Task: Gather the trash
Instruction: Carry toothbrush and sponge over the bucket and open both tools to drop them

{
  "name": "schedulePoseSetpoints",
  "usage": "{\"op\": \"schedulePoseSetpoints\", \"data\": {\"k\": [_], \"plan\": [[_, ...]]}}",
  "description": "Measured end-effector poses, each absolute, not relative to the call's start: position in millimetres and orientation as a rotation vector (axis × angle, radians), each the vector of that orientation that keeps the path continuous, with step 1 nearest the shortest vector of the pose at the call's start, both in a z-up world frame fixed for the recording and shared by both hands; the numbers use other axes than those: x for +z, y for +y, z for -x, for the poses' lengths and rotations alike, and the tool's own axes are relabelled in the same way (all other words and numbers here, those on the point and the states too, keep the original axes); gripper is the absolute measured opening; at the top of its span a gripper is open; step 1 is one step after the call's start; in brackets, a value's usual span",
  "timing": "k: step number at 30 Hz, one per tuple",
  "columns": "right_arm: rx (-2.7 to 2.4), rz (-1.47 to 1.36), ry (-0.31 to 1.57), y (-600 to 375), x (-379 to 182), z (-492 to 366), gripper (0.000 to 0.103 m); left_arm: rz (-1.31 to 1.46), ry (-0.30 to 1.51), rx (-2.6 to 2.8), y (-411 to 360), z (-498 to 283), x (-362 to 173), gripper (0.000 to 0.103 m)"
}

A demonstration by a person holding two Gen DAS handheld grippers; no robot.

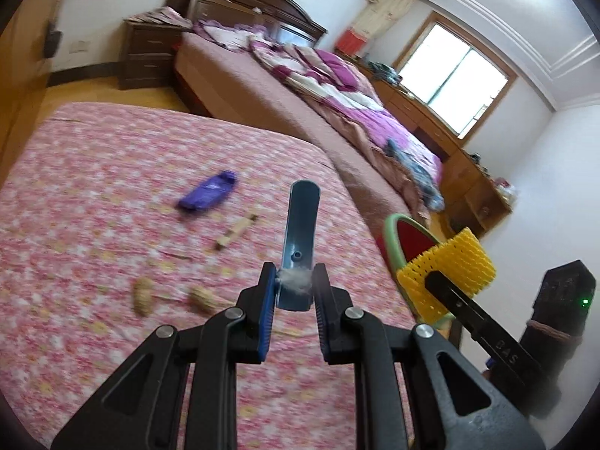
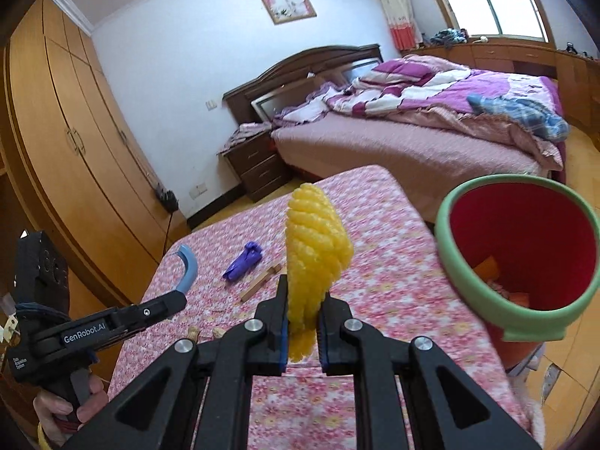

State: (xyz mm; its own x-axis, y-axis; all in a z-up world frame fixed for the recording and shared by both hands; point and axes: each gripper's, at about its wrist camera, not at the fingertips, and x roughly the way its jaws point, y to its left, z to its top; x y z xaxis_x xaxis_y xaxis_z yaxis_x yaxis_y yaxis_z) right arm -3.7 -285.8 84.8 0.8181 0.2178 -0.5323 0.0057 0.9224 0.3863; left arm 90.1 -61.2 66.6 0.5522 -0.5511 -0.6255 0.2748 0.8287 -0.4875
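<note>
My left gripper is shut on a blue curved plastic strip with a tuft of white fluff at the pads. In the right wrist view the same left gripper holds that strip above the table's left side. My right gripper is shut on a yellow foam net, held upright over the table. A red bin with a green rim stands just right of it, with scraps inside. On the cloth lie a purple wrapper, a wooden stick and peanut shells.
The table wears a pink floral cloth. Beyond it stands a bed with purple bedding, a dark nightstand and a wooden wardrobe on the left. A hand grips the left tool's handle.
</note>
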Motion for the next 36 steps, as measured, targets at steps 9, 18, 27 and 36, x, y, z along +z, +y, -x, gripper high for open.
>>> {"op": "schedulePoseSetpoints", "data": {"k": [9, 18, 27, 36], "plan": [[0.042, -0.418, 0.539, -324.2, 93.7, 26.0, 0.013, 0.299, 0.877, -0.57, -105.3, -88.5, 72.4, 0.019], [-0.079, -0.458, 0.508, -371.1, 86.8, 34.1, 0.013, 0.204, 0.905, -0.659, -166.0, -100.3, 74.1, 0.019], [-0.198, -0.524, 0.532, -429.0, 59.4, 34.6, 0.013, 0.104, 0.941, -0.776, -240.0, -114.0, 62.1, 0.019], [-0.259, -0.564, 0.551, -466.9, 37.0, 32.0, 0.014, 0.023, 0.956, -0.855, -304.3, -122.4, 48.8, 0.019]]}}
